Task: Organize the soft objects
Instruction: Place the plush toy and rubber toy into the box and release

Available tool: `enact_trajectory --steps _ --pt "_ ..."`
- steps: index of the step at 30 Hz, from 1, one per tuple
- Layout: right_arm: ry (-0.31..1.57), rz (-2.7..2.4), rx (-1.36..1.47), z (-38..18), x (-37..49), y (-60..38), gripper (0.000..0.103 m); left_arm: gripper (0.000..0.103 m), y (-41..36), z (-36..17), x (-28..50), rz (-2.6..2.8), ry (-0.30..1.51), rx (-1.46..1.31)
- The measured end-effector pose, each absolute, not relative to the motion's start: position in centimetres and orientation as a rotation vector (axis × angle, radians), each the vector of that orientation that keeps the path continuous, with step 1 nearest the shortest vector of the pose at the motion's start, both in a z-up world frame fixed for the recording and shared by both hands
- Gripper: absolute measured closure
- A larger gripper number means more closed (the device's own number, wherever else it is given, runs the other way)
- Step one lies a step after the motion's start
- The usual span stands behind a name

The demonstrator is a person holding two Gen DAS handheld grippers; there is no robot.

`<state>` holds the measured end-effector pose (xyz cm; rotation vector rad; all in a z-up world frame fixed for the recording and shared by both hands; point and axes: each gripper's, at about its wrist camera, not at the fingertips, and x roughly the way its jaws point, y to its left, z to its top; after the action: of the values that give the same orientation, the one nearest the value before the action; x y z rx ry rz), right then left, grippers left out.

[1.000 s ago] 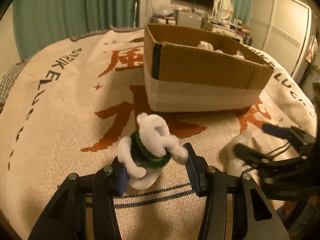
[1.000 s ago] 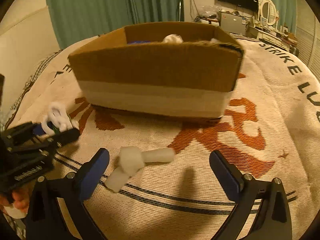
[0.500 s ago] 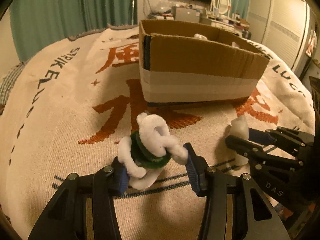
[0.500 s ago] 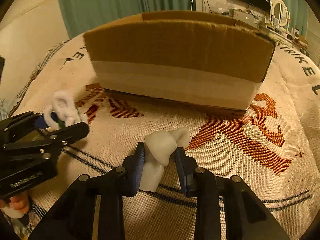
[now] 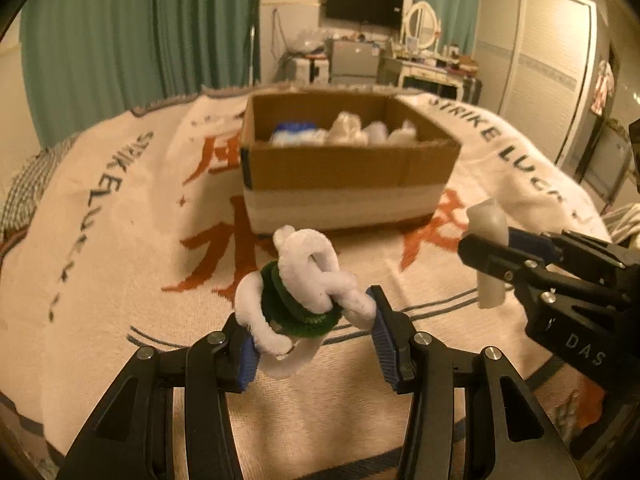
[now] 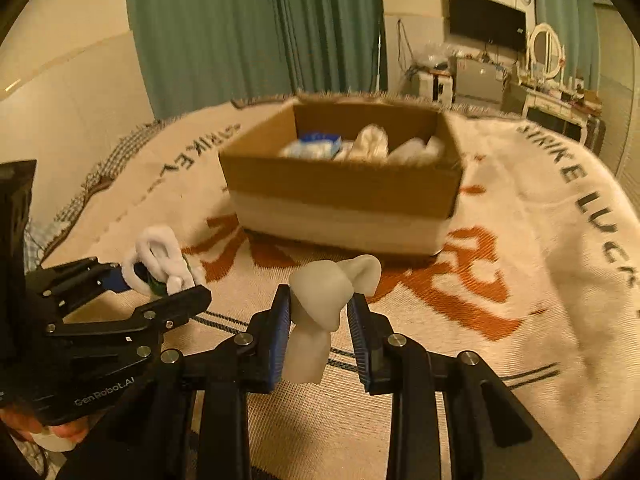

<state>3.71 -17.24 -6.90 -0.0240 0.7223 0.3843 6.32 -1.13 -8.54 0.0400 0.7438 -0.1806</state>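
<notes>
Gripping a white and green fuzzy knot, the left gripper sits nearest in its own view, its blue pads pressed on either side of the toy, which is held clear above the blanket; in the right wrist view the same toy shows at the left, short of the box and lower than its rim; a bit of a hand shows under that gripper's body at the bottom left corner.

The right gripper is clamped on a pale white knotted piece, its jaws having just closed in on it; one end of the piece hangs down between the pads and the other sticks up toward the box; from the left wrist view this piece is seen right of the box's near corner, also lifted off the blanket.

Beyond both grippers the cardboard box stands on the blanket, open at the top, a pale band around its lower half; inside it lie several white soft things and a blue and white one toward its left end; orange characters and dark lettering mark the blanket around the box.

Behind the box hang green curtains; further right of them a dark screen is on the wall, with a cluttered dresser and a round mirror below it.
</notes>
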Motion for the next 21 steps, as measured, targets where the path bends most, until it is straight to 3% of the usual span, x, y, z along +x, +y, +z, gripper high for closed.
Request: enact_trajectory --steps 12,21 --pt "0.530 0.405 -0.040 3.0 5.2 -20.0 0.075 0.056 -3.7 -0.3 8.1 -0.205 0.565 0.094" --pt "0.414 0.410 -0.068 8.4 10.1 -19.9 0.075 0.056 -4.2 1.5 13.9 -0.211 0.525 0.131"
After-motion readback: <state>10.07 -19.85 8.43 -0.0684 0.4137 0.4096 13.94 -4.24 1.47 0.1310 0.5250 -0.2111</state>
